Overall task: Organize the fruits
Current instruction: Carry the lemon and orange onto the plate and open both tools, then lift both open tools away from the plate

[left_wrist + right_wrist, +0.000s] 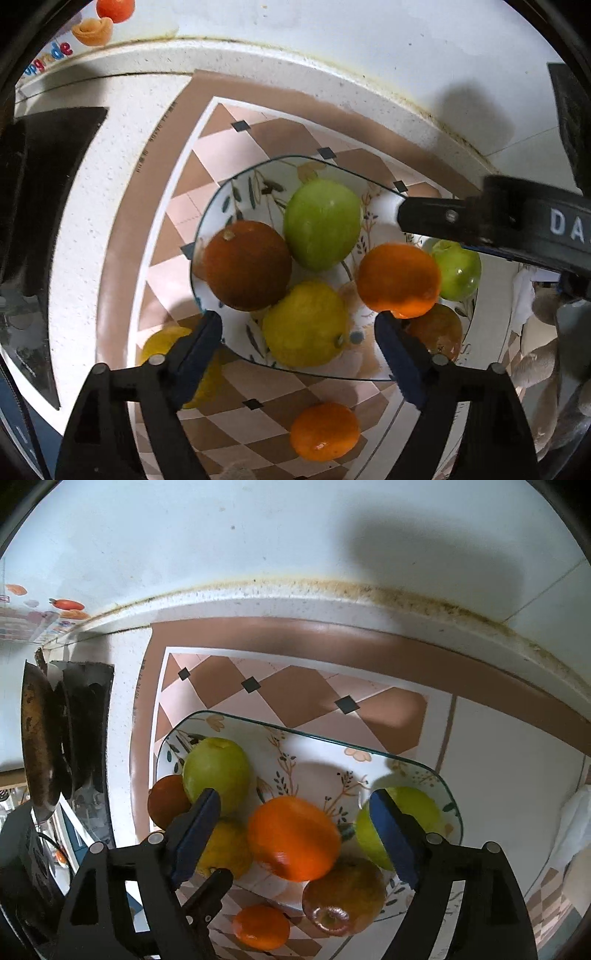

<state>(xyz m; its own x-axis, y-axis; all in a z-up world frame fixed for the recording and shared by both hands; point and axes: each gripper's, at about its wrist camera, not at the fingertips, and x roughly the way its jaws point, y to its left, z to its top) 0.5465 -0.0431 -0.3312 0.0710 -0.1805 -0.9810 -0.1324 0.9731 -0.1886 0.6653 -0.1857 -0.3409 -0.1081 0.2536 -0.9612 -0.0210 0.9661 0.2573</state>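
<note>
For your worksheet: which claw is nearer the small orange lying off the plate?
Left. The left claw hangs just beyond the small orange; the right claw is farther over the plate.

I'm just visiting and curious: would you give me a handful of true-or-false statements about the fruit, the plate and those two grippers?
1. The plate holds two green apples. True.
2. Every fruit is already on the plate. False: a small orange lies on the checked mat beside it.
3. The left gripper is shut on the lemon. False: it is open, holding nothing.
4. The right gripper is open above a large orange. True.
5. The plate is plain white. False: it has a floral pattern.
</note>
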